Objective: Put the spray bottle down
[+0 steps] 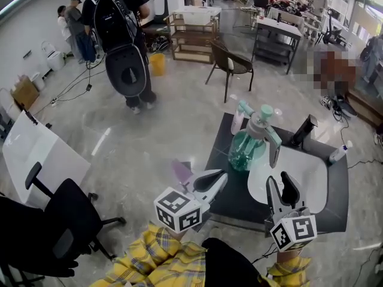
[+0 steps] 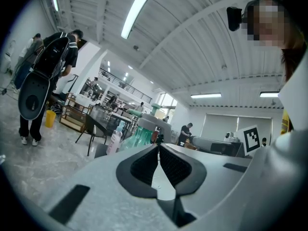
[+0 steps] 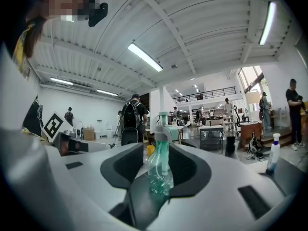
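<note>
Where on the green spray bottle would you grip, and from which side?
On the spray bottle, likely the tapered shoulder below the head, approached level from the near side: it stands upright, and the body widens lower down.

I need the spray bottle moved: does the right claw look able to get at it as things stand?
Probably yes: the right claw is open and faces the bottle, upright on the table ahead, with nothing between them.

1 translucent green plastic spray bottle (image 1: 248,148) upright on dark rectangular surface (image 1: 239,199), just beside white oval board's (image 1: 308,175) left edge; 1 small pale bottle (image 1: 238,119) behind; 1 slim white bottle (image 1: 339,152) far right.
</note>
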Available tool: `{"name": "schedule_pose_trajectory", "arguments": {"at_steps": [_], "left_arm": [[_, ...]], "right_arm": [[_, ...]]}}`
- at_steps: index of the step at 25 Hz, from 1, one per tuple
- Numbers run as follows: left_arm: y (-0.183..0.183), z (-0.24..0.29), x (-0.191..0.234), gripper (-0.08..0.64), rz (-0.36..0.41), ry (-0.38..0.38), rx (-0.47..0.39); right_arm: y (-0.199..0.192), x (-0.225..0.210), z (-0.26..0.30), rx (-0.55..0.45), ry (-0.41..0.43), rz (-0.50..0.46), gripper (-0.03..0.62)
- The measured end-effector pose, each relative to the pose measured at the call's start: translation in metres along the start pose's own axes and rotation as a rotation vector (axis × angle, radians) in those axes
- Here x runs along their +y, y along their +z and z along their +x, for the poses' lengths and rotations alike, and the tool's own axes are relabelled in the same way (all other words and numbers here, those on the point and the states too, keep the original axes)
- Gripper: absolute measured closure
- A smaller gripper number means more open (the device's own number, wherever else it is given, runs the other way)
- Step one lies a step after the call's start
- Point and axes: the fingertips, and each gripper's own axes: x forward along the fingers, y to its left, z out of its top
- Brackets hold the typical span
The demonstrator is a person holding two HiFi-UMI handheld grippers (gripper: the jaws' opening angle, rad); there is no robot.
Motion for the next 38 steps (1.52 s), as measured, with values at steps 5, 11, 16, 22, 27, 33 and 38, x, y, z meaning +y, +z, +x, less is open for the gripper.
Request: {"name": "schedule_pose_trajectory", "arguments": {"at_steps": [5, 11, 16, 22, 27, 33, 38], "left_arm": [[-0.012, -0.02, -0.016, 0.549, -0.005, -0.015, 0.012], [-0.02, -0.044, -0.029, 0.549, -0.004, -0.026, 0.02], [-0.027, -0.065, -0.038, 0.549, -0.008, -0.033, 0.017], [-0.038, -0.088, -0.051, 0.549, -0.025, -0.04, 0.025], [-0.047, -0.108, -0.065, 0.549, -0.035, -0.049, 0.036], [-0.059, -0.133, -0.078, 0.549, -0.047, -0.044, 0.041], [-0.064, -0.152, -0.092, 0.549, -0.045, -0.053, 0.041]], "right_arm": [[-0.009, 0.021, -0.025, 0.015, 0.001, -0.005, 0.479], [-0.012, 0.041, -0.048, 0.021, -0.01, -0.011, 0.538], [-0.018, 0.062, -0.066, 0.022, -0.006, -0.002, 0.569], [-0.026, 0.087, -0.089, 0.043, 0.007, 0.012, 0.581], [-0.035, 0.108, -0.108, 0.067, 0.019, 0.042, 0.586], [-0.044, 0.133, -0.13, 0.083, 0.033, 0.064, 0.588], [-0.046, 0.151, -0.147, 0.086, 0.045, 0.072, 0.588]]}}
